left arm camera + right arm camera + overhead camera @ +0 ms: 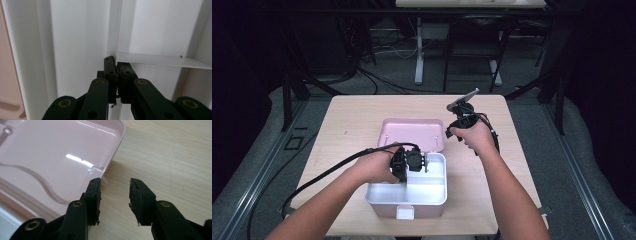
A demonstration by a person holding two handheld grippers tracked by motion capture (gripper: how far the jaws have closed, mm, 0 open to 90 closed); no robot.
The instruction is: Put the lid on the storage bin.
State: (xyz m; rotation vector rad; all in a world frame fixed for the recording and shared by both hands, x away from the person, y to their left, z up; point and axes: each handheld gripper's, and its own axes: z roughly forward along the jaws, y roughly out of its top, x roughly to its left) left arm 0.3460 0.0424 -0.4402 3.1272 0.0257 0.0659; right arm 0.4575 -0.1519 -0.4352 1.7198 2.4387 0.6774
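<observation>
A white box [432,200] with inner dividers stands open on the wooden table [357,115]. Its pink lid [412,132] lies back flat behind it. My left gripper [412,162] reaches down into the back of the box. In the left gripper view its jaws [116,62] are shut, and the thin white divider wall [113,30] runs straight into the seam between the pads. My right gripper [460,120] is held just right of the lid. In the right gripper view it stands open [115,187] over bare wood, beside the corner of the lid [50,157], with nothing between its jaws.
A second divider [162,60] crosses the box sideways. The box's compartments hold nothing. A latch tab [405,212] sticks out at the box's front. The table [162,152] is bare to the right. Dark floor, cables and table legs [418,50] lie beyond the far edge.
</observation>
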